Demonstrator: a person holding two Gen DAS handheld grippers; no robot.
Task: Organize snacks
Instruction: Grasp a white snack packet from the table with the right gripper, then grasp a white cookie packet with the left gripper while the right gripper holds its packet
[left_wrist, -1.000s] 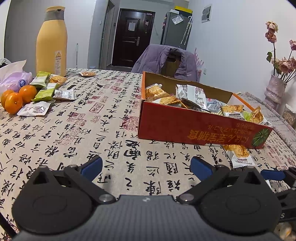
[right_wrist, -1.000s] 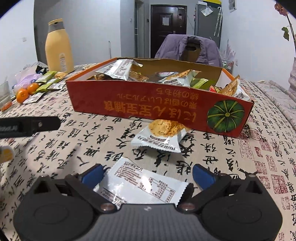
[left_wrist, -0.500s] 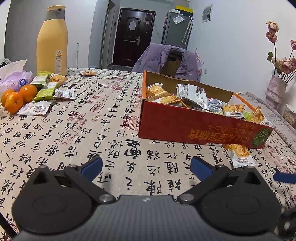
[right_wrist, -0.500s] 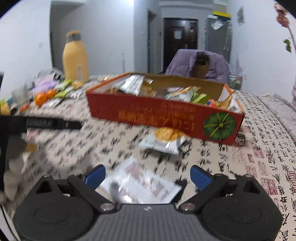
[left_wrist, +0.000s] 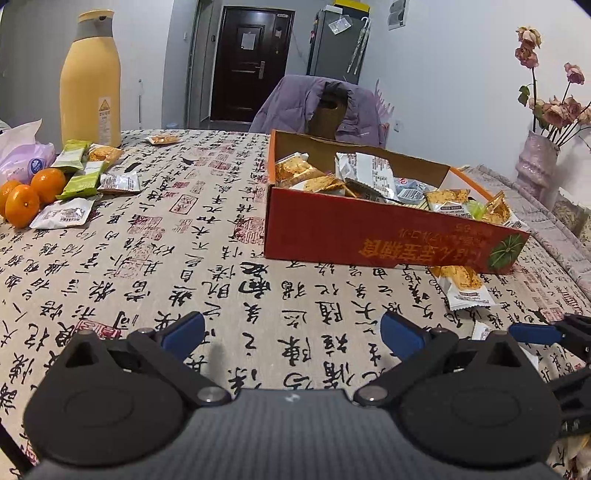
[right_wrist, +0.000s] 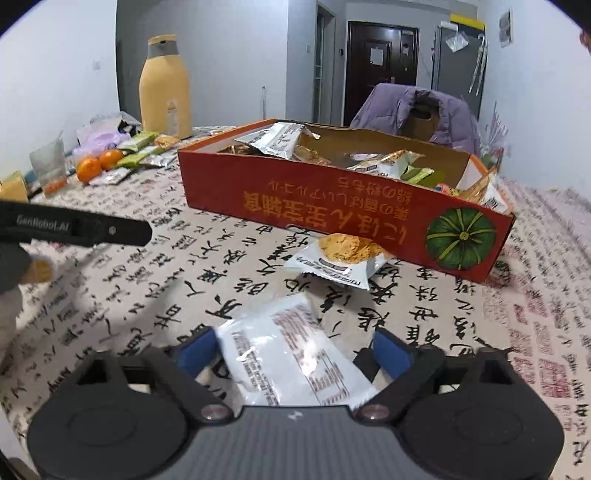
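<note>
Right gripper (right_wrist: 293, 349) jaws just narrowed around white packet (right_wrist: 291, 354), not yet pinching, left gripper (left_wrist: 291, 332) jaws released.

Left gripper (left_wrist: 291, 330) poised low over the tablecloth (left_wrist: 155, 236), angled downward, its blue-padded fingers (left_wrist: 184, 326) spread wide with nothing between them. Right gripper (right_wrist: 293, 347) likewise tilted down toward the table, its jaws having just been closing in on a white snack packet (right_wrist: 291, 354) that lies between them; the left pad appears to meet the packet's edge, while the right pad stands just beside its far corner, and whether it presses is unclear. In the right wrist view, one dark finger of the left gripper reaches in from the left edge; the right gripper's blue tip shows at the left view's right margin
</note>
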